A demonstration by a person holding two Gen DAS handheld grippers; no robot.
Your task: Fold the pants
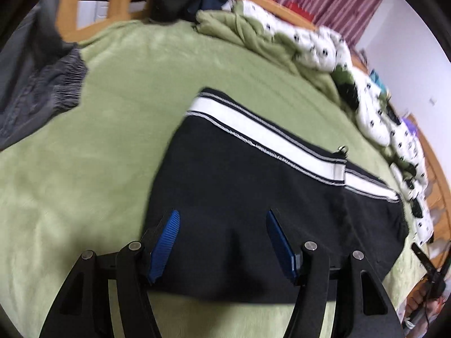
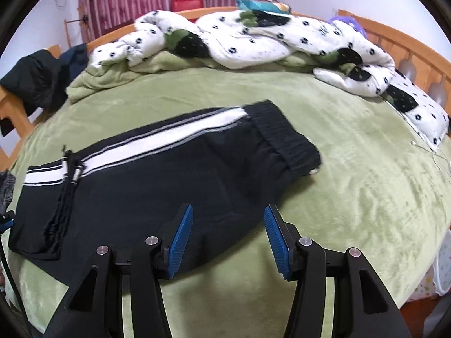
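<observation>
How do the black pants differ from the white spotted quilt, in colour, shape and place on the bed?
The black pants are dark with a white side stripe; the white spotted quilt is white with small dark spots. The pants lie flat, folded into a compact rectangle; the quilt is bunched in a rumpled heap. The pants sit near the cameras, mid-bed; the quilt lies along the far edge. Both rest on the green blanket.

left gripper (image 1: 222,219) agape, right gripper (image 2: 228,217) agape

A wooden-framed bed (image 2: 400,42) under a green blanket (image 2: 352,183) carried folded black pants (image 2: 157,180) with a white side stripe near its middle, a rumpled white spotted duvet (image 2: 253,39) along its far edge, and grey clothing (image 1: 36,90) at one side.
</observation>
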